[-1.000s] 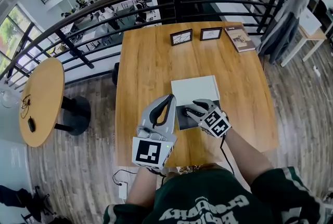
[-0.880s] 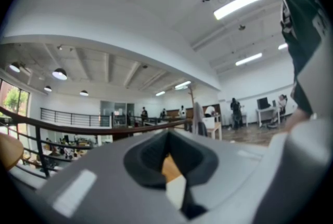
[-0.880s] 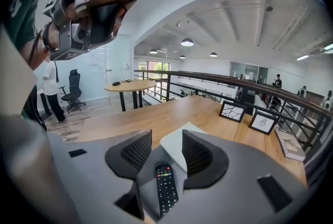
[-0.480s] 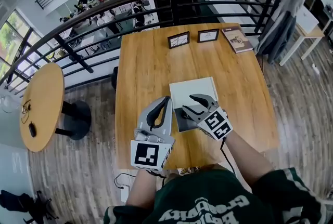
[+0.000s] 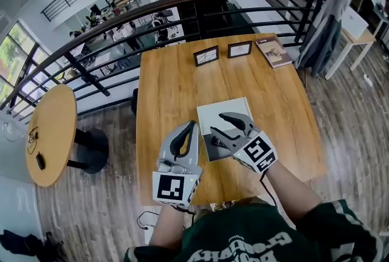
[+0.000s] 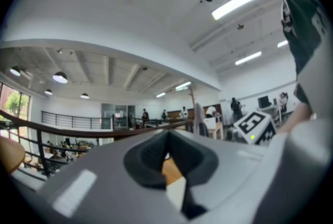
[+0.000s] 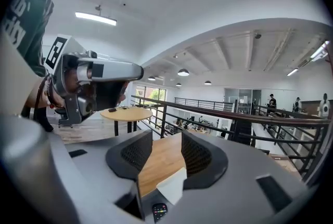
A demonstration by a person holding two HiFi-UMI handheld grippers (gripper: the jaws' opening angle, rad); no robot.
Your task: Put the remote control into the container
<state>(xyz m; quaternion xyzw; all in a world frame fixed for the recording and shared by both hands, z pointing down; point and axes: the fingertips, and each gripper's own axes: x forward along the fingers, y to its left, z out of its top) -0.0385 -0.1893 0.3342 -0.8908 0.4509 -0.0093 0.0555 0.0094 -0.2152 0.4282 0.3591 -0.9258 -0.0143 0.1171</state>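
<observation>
A person stood at a square light-wood table with a grey two-jaw tool in each hand. The left gripper hung level above the near edge of the table, its jaws clenched tip to tip with nothing between them, as its own view confirmed. The right gripper was held above a shallow flat container, white on its far half and dark on its near half. Its jaws stood released and empty and had just been closing slightly. The small black remote control with coloured buttons lay inside the dark half of the container, below the right gripper and apart from its jaws; from the head view it showed only as a small dark shape. At the far edge of the table stood two small black-framed pictures, with a brown book lying beside them.
</observation>
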